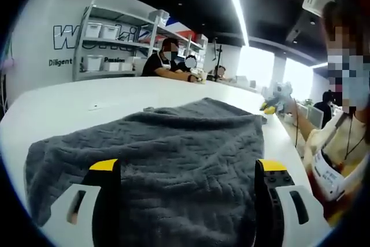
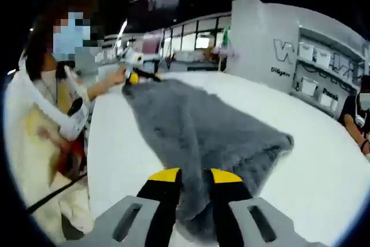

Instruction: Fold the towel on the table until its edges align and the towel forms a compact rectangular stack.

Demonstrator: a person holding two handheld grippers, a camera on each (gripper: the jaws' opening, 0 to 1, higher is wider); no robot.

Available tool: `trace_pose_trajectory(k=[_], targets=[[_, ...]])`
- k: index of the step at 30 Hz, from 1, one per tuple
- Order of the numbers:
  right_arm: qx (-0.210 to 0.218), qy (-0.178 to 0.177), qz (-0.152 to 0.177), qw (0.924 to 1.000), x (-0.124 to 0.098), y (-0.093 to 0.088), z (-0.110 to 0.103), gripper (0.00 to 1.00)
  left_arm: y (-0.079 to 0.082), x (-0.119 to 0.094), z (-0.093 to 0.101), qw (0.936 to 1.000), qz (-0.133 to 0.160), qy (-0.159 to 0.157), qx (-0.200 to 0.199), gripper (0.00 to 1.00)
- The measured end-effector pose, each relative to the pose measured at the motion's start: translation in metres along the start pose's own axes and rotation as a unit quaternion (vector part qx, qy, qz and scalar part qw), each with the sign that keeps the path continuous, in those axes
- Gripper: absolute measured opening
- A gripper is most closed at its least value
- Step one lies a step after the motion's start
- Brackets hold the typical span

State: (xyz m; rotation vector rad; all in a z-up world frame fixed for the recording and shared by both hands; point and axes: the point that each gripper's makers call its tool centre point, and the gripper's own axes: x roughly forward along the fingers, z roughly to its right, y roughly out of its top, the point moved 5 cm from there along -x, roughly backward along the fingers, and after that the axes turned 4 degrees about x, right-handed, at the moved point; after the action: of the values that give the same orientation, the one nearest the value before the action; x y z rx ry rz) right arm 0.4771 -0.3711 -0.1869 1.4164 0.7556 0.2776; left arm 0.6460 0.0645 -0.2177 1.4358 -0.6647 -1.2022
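Grey towel (image 2: 202, 131) spread across white table (image 2: 324, 166); right gripper (image 2: 193, 176) nearly closed, pinching lower-centre towel corner; left gripper (image 1: 188, 166) wide open, empty. Best lifted evenly, matching opposite corners.

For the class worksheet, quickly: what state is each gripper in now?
Left gripper: open, over the grey towel.
Right gripper: shut on the towel's near edge.

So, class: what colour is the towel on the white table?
Dark grey, with a raised wavy weave; the towel shows best in the left gripper view.
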Motion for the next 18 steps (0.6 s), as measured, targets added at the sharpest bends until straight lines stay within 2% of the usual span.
trace_pose_trajectory(k=[1, 3, 4, 5, 7, 8, 9, 11, 14, 18], targets=[[0.01, -0.02, 0.022, 0.9995, 0.0, 0.008, 0.009, 0.3, -0.001, 0.0, 0.0, 1.0, -0.001, 0.0, 0.0, 0.94], [0.018, -0.063, 0.045, 0.9968, 0.001, 0.011, 0.016, 0.27, -0.001, 0.001, 0.0, 1.0, -0.003, -0.001, -0.002, 0.94], [0.024, -0.086, 0.042, 0.9951, -0.014, 0.011, 0.041, 0.27, -0.002, 0.001, 0.0, 1.0, -0.003, -0.001, -0.002, 0.94], [0.025, -0.11, 0.034, 0.9931, -0.017, 0.008, 0.05, 0.27, -0.002, 0.001, 0.001, 1.0, -0.003, -0.001, -0.001, 0.94], [0.03, -0.147, 0.019, 0.9886, -0.021, 0.004, 0.058, 0.26, -0.001, 0.0, 0.001, 1.0, -0.001, 0.0, -0.001, 0.94], [0.032, -0.163, 0.018, 0.9859, -0.012, 0.012, 0.085, 0.23, 0.0, 0.0, 0.001, 1.0, 0.0, 0.0, 0.0, 0.94], [0.032, -0.169, 0.019, 0.9849, -0.011, 0.014, 0.089, 0.2, 0.001, 0.0, 0.001, 1.0, 0.001, -0.001, 0.0, 0.94], [0.038, -0.166, 0.025, 0.985, 0.009, 0.025, 0.108, 0.15, 0.0, 0.0, 0.001, 1.0, 0.001, -0.002, 0.0, 0.94], [0.047, -0.143, 0.028, 0.9882, 0.028, 0.036, 0.117, 0.15, -0.001, 0.0, 0.0, 1.0, -0.002, 0.0, 0.0, 0.94], [0.034, -0.158, 0.001, 0.9868, 0.06, 0.041, 0.132, 0.16, 0.0, -0.001, 0.0, 1.0, -0.001, 0.0, 0.001, 0.94]])
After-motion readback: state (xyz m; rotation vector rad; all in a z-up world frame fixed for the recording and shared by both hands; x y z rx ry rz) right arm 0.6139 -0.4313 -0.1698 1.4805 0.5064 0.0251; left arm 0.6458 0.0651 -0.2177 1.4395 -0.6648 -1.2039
